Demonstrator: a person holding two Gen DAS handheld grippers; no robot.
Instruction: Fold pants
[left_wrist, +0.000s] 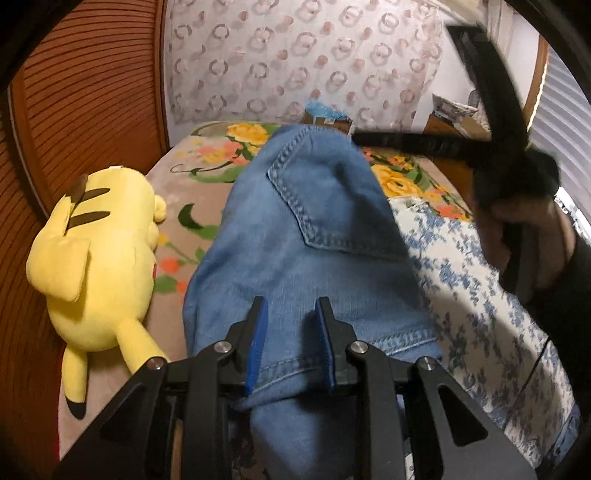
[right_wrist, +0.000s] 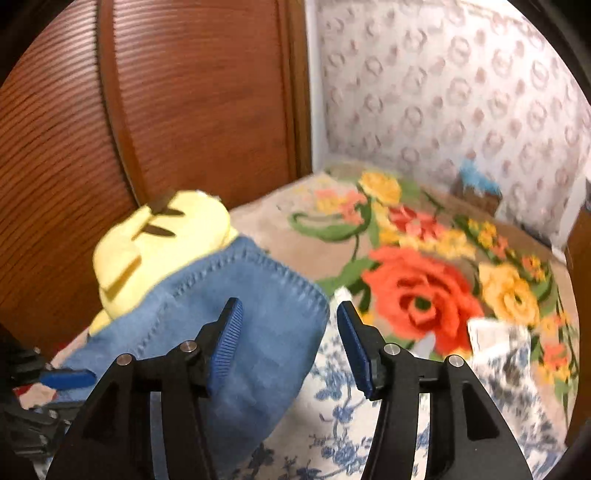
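Note:
The blue jeans lie folded in a long bundle on the bed, back pocket up. My left gripper is open, its blue pads on either side of the hem end of the jeans, hovering over the cloth. In the right wrist view the jeans lie at lower left. My right gripper is open and empty, raised above the jeans' edge. The right gripper also shows in the left wrist view, held high by a hand at the right. The left gripper's blue pad shows at the left edge of the right wrist view.
A yellow plush toy lies left of the jeans, against a brown wooden headboard. A floral blanket and a blue-and-white flowered cloth cover the bed. A patterned wall stands behind; a small box sits at the far edge.

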